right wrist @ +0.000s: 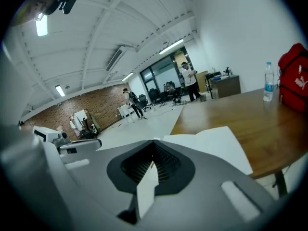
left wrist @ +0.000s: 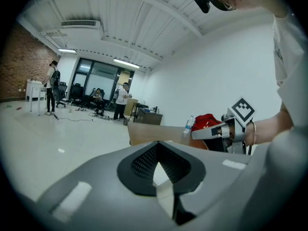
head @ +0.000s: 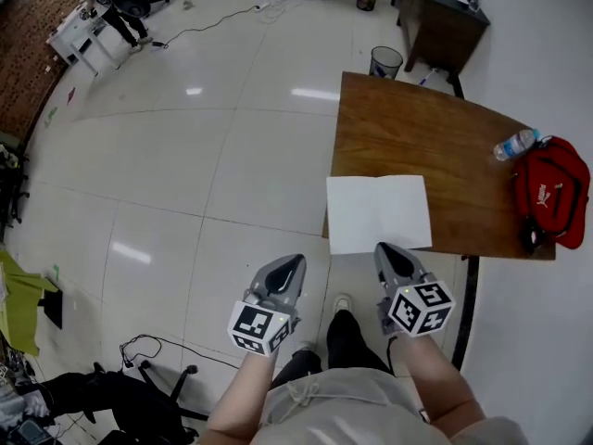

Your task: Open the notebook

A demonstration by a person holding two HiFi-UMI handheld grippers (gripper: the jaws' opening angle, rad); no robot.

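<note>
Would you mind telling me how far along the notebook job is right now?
Done: the white paper notebook lies open and flat on the brown wooden table, centre fold showing. In hand: nothing; the left claw and right claw are shut, empty, clear of the pages. Left: seemingly nothing.

Glossy white tile floor [head: 232, 156]; brick wall [head: 23, 63]; wooden table [head: 417, 128]; bin [head: 385, 61]; far desk [head: 445, 26].

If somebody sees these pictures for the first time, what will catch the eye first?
The white notebook lies open at the near left corner of the brown table, bright against the wood. A red bag sits at the table's right edge, a water bottle beside it. The left gripper and right gripper hover short of the table, shut and empty.
</note>
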